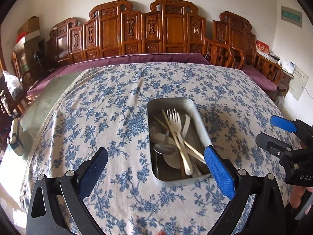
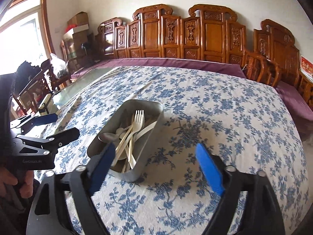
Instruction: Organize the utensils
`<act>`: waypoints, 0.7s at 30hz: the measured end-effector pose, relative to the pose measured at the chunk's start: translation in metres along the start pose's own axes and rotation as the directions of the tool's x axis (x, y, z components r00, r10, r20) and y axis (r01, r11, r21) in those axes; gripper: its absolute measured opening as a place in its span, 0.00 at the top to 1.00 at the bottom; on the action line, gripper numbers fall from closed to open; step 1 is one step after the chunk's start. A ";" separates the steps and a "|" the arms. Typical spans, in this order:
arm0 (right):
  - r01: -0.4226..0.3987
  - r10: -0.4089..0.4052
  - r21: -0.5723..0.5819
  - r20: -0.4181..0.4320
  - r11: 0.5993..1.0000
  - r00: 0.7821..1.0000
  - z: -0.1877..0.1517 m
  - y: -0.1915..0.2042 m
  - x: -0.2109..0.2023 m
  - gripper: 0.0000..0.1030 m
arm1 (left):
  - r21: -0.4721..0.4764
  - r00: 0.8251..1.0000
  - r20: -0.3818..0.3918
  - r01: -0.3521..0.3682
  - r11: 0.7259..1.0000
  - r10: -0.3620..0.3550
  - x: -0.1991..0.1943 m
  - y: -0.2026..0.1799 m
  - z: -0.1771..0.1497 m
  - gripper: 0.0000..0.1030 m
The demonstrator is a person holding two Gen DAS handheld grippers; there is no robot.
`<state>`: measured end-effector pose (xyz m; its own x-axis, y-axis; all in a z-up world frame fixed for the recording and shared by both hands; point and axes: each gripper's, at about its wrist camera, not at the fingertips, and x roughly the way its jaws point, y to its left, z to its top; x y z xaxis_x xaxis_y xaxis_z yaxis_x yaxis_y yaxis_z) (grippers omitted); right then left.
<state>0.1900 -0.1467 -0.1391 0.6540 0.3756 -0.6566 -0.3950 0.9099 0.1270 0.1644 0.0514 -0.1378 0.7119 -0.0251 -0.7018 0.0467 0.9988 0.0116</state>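
Left-wrist view, read from left to right. At the far left edge a small dark-and-cream box [image 1: 16, 137] sat on the bare glass part of the table, beyond the hem of the blue-flowered tablecloth [image 1: 109, 107]. The left gripper [image 1: 156, 158] was released: its two blue pads stood wide apart, with nothing between them but cloth and the near end of the metal tray [image 1: 192, 108], which neither pad clearly pressed on. The tray lay right of centre on the cloth, its long side running away from the camera. Inside it were a white plastic fork [image 1: 176, 121] with tines pointing away, pale chopsticks [image 1: 172, 129] crossing beneath it, a metal spoon [image 1: 165, 149], and further white pieces that could not be told apart. At the right edge the right gripper [image 1: 273, 131] hung above the cloth, also spread wide and empty.

Right-wrist view, in the same order. The left gripper [image 2: 56, 125] appeared at the left, held by a hand [image 2: 15, 182], open and carrying nothing. The tray [image 2: 156, 105] lay left of centre, and the right gripper [image 2: 154, 155] stood open with its left pad in front of the tray's near corner; contact could not be confirmed.

Progress, as a judgement: no loose utensil was visible on the cloth in either view and both grippers were empty, so the gathering appeared complete or nearly so. The pieces lay crossed and unsorted, and any tidying within the tray remained.
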 end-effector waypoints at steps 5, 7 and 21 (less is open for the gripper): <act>0.034 -0.034 0.033 0.021 0.999 0.999 -0.014 -0.014 -0.028 0.03 | 0.005 1.000 -0.024 0.018 1.000 -0.018 -0.014 -0.018 -0.008 0.08; 0.051 -0.052 0.042 0.018 0.998 0.998 -0.018 -0.018 -0.037 0.03 | 0.014 1.000 -0.025 0.019 1.000 -0.019 -0.019 -0.025 -0.011 0.08; 0.153 -0.162 0.110 0.082 0.982 0.983 -0.035 -0.037 -0.115 0.03 | 0.026 1.000 0.009 0.027 0.999 -0.027 -0.074 -0.054 -0.014 0.08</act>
<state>0.1070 -0.2300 -0.0949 0.7601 0.2365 -0.6052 -0.2172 0.9703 0.1063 0.0996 0.0003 -0.0963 0.7168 -0.0526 -0.6953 0.0838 0.9964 0.0110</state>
